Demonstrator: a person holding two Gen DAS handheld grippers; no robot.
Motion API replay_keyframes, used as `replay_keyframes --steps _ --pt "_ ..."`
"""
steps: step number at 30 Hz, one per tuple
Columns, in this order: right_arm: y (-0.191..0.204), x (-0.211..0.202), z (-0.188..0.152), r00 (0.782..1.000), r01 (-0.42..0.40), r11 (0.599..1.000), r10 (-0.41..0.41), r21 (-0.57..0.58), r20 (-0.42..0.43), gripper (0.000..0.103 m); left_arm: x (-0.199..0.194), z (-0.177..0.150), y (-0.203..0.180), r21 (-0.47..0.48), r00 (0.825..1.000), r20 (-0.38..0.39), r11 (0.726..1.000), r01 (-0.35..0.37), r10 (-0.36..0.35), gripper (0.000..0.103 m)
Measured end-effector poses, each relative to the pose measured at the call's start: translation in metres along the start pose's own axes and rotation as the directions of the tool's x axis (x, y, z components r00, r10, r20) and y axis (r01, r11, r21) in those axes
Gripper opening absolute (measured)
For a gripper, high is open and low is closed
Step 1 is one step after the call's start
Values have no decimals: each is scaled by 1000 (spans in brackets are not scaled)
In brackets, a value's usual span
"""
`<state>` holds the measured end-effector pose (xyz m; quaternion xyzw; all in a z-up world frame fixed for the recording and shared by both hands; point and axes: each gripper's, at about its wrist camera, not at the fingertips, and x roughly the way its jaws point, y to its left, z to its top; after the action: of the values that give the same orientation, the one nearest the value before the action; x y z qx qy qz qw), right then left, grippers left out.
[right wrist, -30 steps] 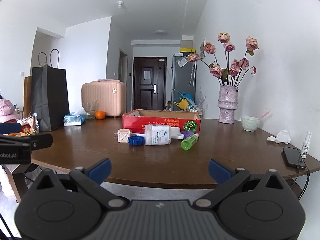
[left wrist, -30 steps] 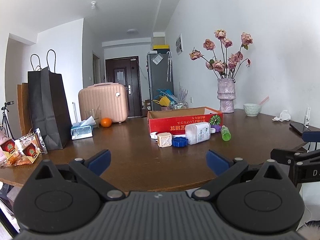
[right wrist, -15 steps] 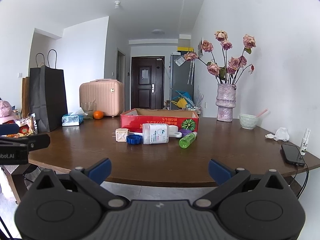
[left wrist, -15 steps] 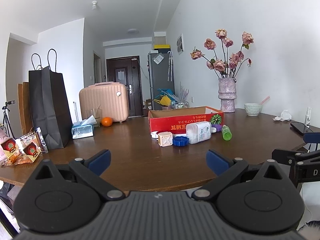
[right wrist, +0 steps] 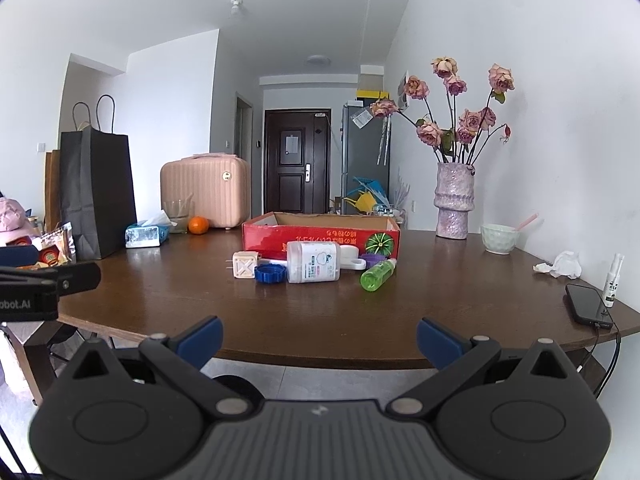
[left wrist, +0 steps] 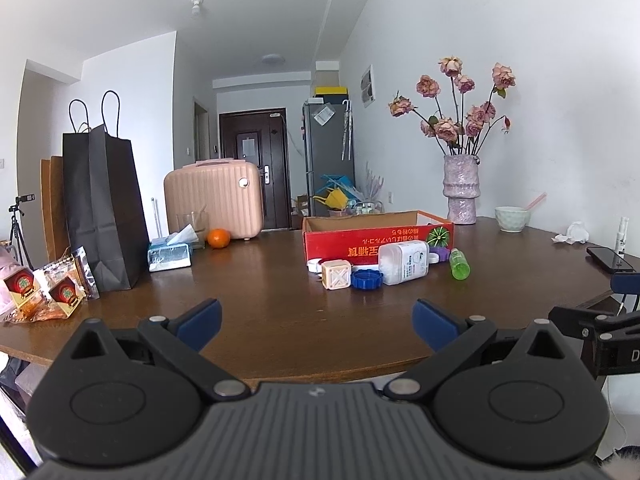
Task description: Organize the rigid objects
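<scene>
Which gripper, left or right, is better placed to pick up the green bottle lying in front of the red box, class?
Probably the right gripper. The green bottle lies at the right end of the cluster. The left gripper sits farther left, nearer the beige cube. Both are open and empty.

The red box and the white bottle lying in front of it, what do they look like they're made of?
The red box looks like printed cardboard: brown raw inner walls, matte red outside with lettering. The white bottle, lying on its side, looks like semi-translucent plastic with a glossy paper or film label; contents cannot be told.
</scene>
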<state>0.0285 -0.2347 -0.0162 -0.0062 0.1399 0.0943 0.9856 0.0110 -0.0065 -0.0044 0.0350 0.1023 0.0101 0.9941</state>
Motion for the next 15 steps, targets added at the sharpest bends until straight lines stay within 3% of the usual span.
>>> replay_keyframes --steps 15 --pt "-2 14 -11 999 -17 999 19 43 -48 103 20 0 -14 39 1000 -4 999 6 -6 103"
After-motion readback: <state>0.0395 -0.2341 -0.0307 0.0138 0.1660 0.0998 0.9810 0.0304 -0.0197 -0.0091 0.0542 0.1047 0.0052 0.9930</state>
